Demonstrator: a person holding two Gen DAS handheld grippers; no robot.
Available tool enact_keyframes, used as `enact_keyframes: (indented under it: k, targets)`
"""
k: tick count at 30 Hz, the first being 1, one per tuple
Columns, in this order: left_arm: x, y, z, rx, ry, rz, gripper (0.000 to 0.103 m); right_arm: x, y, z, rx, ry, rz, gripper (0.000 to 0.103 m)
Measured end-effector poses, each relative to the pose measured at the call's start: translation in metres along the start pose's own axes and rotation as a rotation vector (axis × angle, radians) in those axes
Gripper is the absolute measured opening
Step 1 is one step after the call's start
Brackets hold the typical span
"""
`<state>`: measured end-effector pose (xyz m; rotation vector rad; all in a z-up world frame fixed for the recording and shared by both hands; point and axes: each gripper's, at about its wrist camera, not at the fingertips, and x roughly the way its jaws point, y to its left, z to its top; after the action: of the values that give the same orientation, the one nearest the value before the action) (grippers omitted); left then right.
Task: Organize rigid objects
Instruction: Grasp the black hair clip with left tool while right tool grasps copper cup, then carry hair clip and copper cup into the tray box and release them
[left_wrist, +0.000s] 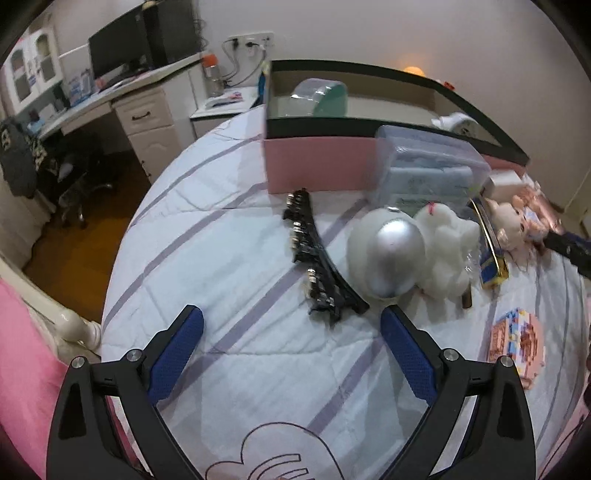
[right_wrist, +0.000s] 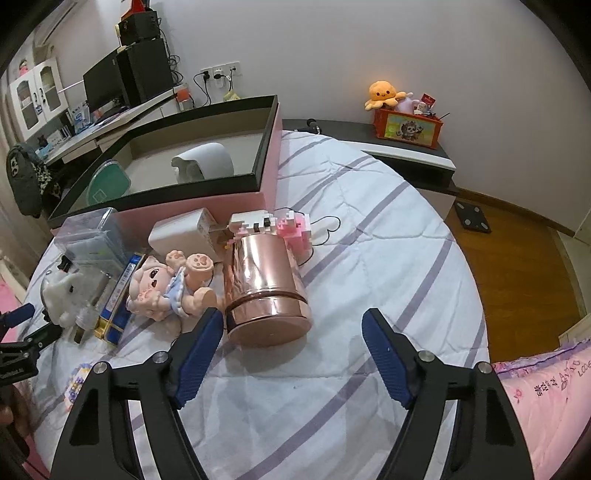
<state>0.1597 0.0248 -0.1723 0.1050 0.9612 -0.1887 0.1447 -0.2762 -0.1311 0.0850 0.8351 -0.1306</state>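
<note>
My left gripper (left_wrist: 291, 325) is open and empty above the striped bedspread. Just ahead of it lie a black studded hair clip (left_wrist: 317, 258) and a silver-white dome-shaped object (left_wrist: 388, 251). My right gripper (right_wrist: 293, 328) is open, its jaws standing on either side of the near end of a rose-gold metal canister (right_wrist: 266, 284) lying on the bed. A large pink box with a black rim (left_wrist: 317, 166) stands at the back; it also shows in the right wrist view (right_wrist: 271, 155), holding a white object (right_wrist: 207, 160) and a green-lidded container (right_wrist: 107, 182).
A white plush (left_wrist: 447, 243), a clear plastic box (left_wrist: 428, 166), a blue tin (right_wrist: 120, 295), a pink doll (right_wrist: 173, 291), a white cube (right_wrist: 184, 232) and a pink-white block toy (right_wrist: 273, 225) crowd the bed. The wooden floor (right_wrist: 517, 266) drops off to the right.
</note>
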Motion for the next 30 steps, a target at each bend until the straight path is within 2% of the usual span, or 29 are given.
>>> enact_keyframes:
  k: [7, 11, 13, 15, 16, 17, 18, 19, 21, 27, 30]
  targets:
    - [0.011, 0.005, 0.014, -0.054, -0.024, 0.066, 0.098, 0.004, 0.0, -0.001, -0.001, 0.009, -0.002, 0.077]
    - [0.019, 0.004, 0.02, -0.041, -0.027, 0.102, 0.098, 0.005, 0.001, 0.0, -0.001, 0.002, 0.007, 0.07]
    - [0.023, 0.002, 0.023, -0.029, -0.027, 0.101, 0.091, 0.005, 0.002, 0.002, -0.002, -0.003, 0.012, 0.069]
    - [0.022, -0.001, 0.024, -0.014, -0.032, 0.064, 0.072, 0.006, 0.001, 0.004, 0.001, -0.004, 0.02, 0.067]
    - [0.021, -0.002, 0.024, -0.008, -0.032, 0.049, 0.068, 0.007, 0.0, 0.006, 0.003, -0.004, 0.026, 0.067]
    - [0.019, -0.004, 0.024, 0.001, -0.034, 0.035, 0.059, 0.008, 0.0, 0.007, 0.004, -0.004, 0.032, 0.065]
    - [0.018, -0.005, 0.024, 0.006, -0.035, 0.009, 0.046, 0.009, 0.0, 0.009, 0.003, -0.005, 0.039, 0.062]
    - [0.017, -0.006, 0.024, 0.007, -0.033, -0.009, 0.043, 0.011, 0.001, 0.01, -0.003, -0.002, 0.046, 0.061]
    - [0.016, -0.007, 0.024, 0.016, -0.034, -0.047, 0.022, 0.014, 0.001, 0.011, -0.006, 0.004, 0.078, 0.048]
    - [0.009, 0.006, 0.019, -0.061, -0.027, -0.136, 0.019, 0.008, -0.001, 0.003, 0.01, 0.001, 0.12, 0.047]
    - [0.002, 0.007, 0.014, -0.068, -0.034, -0.132, 0.019, -0.001, -0.003, -0.002, 0.023, -0.009, 0.123, 0.047]
